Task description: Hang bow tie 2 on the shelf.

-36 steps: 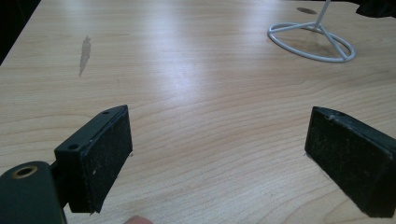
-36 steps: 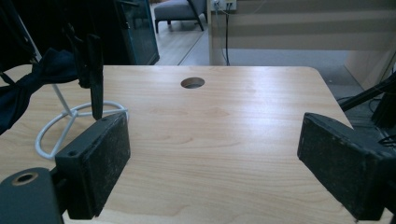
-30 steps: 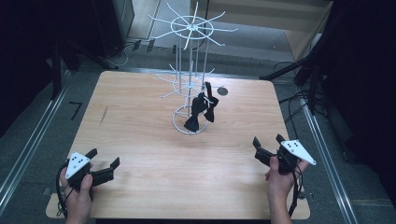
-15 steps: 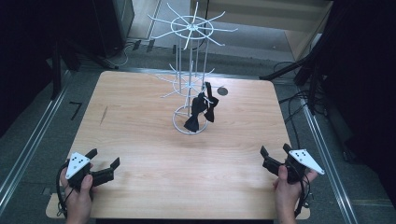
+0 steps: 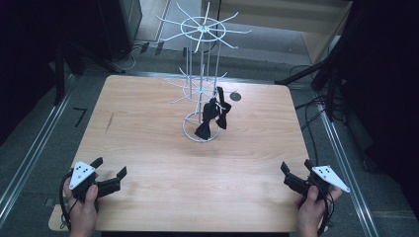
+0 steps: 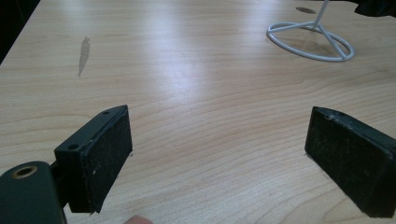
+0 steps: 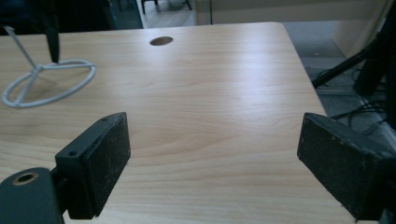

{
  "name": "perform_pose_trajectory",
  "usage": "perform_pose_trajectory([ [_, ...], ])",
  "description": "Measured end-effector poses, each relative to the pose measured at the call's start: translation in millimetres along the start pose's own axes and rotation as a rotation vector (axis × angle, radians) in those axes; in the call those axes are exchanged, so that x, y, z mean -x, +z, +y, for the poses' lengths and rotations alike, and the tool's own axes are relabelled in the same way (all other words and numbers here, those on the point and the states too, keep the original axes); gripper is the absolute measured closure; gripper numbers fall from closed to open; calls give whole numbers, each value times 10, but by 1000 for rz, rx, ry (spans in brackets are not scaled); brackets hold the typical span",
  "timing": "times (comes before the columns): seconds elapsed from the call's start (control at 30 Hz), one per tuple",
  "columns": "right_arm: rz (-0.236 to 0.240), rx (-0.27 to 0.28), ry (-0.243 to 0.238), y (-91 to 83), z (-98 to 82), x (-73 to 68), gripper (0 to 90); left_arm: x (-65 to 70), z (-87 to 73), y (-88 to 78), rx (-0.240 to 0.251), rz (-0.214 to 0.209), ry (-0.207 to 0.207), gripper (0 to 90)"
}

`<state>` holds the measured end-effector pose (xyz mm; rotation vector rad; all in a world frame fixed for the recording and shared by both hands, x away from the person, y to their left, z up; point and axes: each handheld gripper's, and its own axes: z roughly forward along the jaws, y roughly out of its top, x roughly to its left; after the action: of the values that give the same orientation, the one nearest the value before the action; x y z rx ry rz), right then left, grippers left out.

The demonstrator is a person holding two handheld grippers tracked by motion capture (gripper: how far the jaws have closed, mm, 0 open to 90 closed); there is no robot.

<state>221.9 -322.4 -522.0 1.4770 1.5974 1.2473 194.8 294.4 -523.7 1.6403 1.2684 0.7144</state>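
A white wire rack (image 5: 202, 79) stands at the middle back of the wooden table (image 5: 148, 138); its ring base (image 6: 310, 41) (image 7: 46, 81) rests on the wood. Two black bow ties (image 5: 212, 118) hang from its lower arms. My left gripper (image 5: 109, 173) (image 6: 219, 161) is open near the front left corner, its jaws wide apart over bare wood. At the front right edge my right gripper (image 5: 296, 173) (image 7: 215, 165) is open too, with nothing between its jaws.
A dark round hole (image 5: 235, 97) (image 7: 161, 41) is set in the tabletop behind the rack. A grey smudge (image 6: 84, 53) marks the wood at the left. Cables and dark stands (image 5: 326, 94) lie on the floor to the right, metal rails along both sides.
The right hand with its gripper has drawn back toward the front right edge of the table. The left gripper has stayed in place.
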Motion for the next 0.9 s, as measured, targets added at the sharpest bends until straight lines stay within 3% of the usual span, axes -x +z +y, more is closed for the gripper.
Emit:
perform_pose_trajectory([
  [0.47, -53, -52, 8, -164, -153, 219, 98, -2, 2, 4, -5, -5, 1, 82],
  [0.9, -71, -59, 18, -312, -251, 381, 98, -1, 3, 5, -8, -7, 2, 82],
])
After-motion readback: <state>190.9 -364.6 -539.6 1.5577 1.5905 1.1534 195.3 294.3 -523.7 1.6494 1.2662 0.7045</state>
